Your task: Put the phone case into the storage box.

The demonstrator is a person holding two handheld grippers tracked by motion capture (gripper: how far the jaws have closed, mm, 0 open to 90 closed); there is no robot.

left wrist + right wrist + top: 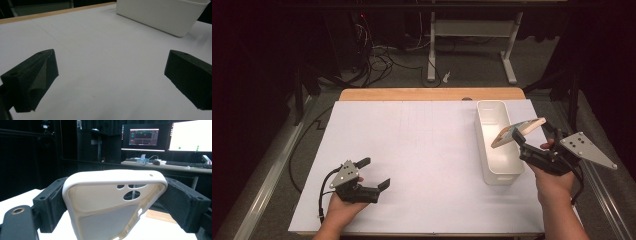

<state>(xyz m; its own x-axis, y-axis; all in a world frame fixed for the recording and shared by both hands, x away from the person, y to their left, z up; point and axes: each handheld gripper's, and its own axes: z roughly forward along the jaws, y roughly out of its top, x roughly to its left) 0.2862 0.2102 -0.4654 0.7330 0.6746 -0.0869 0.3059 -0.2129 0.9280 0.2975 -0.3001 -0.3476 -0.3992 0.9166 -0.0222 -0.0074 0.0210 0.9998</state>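
Right gripper [518, 136] clamps a smooth cream phone case [518, 131], tilted above the rectangular white plastic bin [492, 150] near the bench's [412, 150] right edge. Left gripper [374, 173] spread wide, over bare white surface.

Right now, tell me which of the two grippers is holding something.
The right gripper: its jaws clamp a cream phone case over the white bin. The left gripper is open, holding nothing.
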